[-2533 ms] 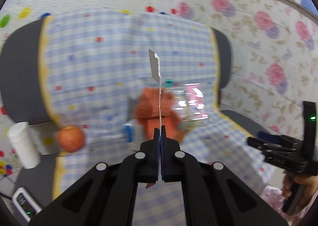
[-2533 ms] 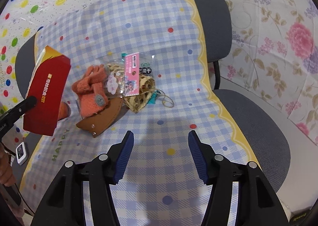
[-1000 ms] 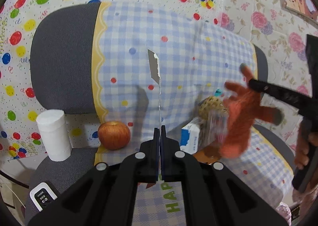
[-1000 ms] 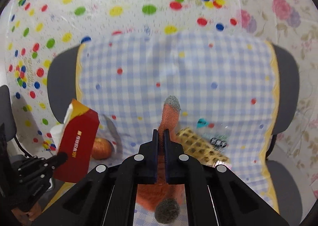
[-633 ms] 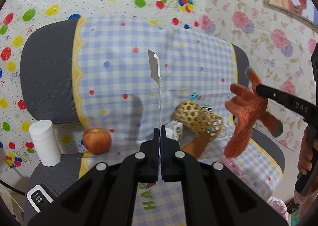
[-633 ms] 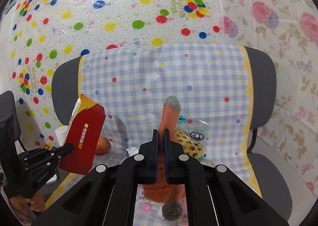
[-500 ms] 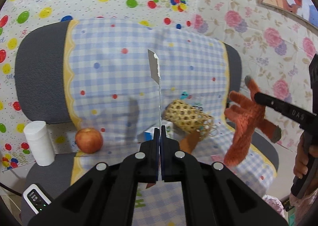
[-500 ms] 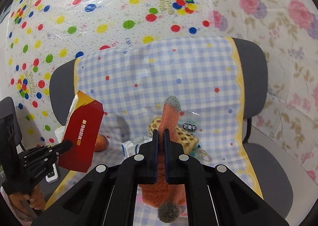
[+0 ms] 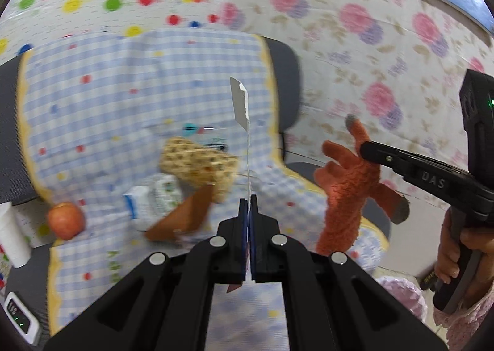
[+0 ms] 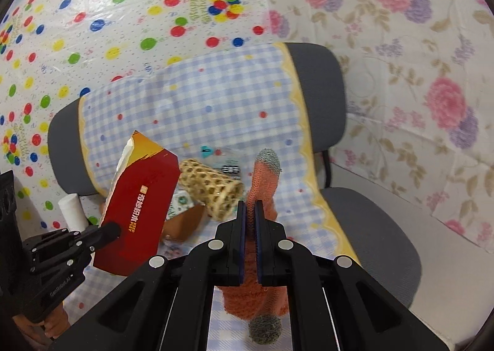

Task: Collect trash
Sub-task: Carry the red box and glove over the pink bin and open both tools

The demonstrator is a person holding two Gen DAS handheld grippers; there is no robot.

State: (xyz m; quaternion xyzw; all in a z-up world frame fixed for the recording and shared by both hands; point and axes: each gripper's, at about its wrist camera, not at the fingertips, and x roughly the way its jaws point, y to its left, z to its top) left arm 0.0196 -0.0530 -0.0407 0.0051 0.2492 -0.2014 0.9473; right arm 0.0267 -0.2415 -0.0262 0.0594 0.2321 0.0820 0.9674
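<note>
Pinching a torn red packet [image 10: 139,209] in the left gripper [image 9: 248,206], fingers pressed flat together on its lower edge, and holding it lifted in front of the woven tube [image 9: 197,162]. Clamping an orange glove [image 9: 345,184] in the right gripper [image 10: 250,212], pads closed on the knit with only one glove finger's thickness between them, and hanging it in the air well to the right of the woven tube, off the checked cloth [image 9: 108,98]. Judging from the task, keeping both pieces raised clear of the pile so as to carry them off as trash without dragging anything lying beside the woven tube; no bin identifiable, only a blurred pink rim [image 9: 401,295] low and far right of the tube. Leaving on the cloth a white carton [image 9: 154,199] and a brown flap [image 9: 185,215] just left of and below the woven tube, and an apple [image 9: 65,219] farther left. In the left wrist view, showing the packet edge-on as a thin line with a white torn tip, but displaying the glove whole, fingers splayed and grey-tipped. In the right wrist view, turning the packet's red face and gold lettering to the lens, while reducing the glove to one finger rising between the jaws and a cuff drooping beneath, and largely hiding the apple behind the packet.
</note>
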